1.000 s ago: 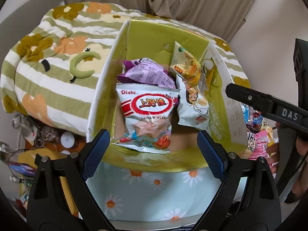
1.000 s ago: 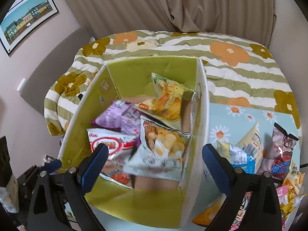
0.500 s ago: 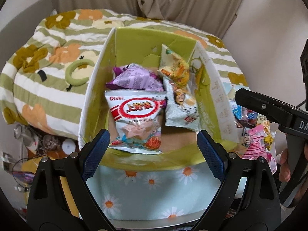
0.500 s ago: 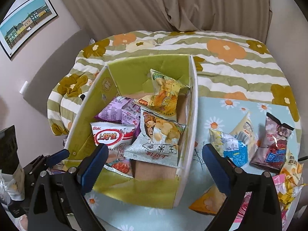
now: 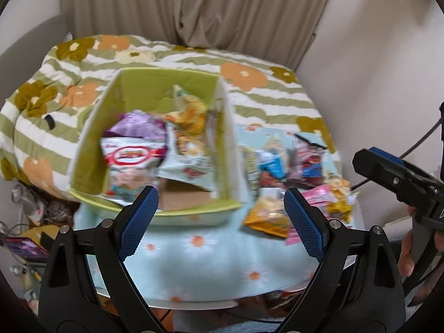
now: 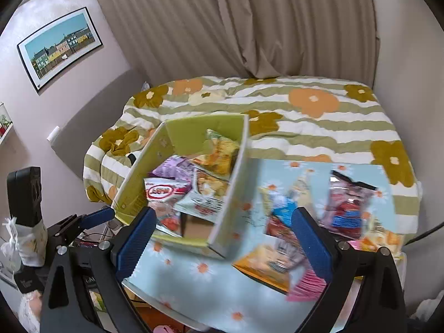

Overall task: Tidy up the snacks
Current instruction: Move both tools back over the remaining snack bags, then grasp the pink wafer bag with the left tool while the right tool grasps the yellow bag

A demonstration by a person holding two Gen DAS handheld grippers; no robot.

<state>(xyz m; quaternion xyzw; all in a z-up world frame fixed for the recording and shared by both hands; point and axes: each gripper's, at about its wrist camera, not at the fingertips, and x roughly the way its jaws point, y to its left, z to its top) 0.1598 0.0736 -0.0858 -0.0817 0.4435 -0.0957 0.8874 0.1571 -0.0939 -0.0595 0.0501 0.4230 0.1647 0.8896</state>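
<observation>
Both grippers, left (image 5: 220, 216) and right (image 6: 222, 238), hang with jaws apart and hold nothing. The green box (image 5: 130, 197) holds several snack bags (image 5: 133, 155). More bags (image 6: 347, 208) lie loose on the cloth (image 5: 211, 266) beside it.

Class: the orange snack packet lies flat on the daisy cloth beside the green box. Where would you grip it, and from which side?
Pinch the orange packet's near edge, coming in low from the front with the right claw. It lies flat, so only a thin rim offers purchase; the box blocks its left.
</observation>
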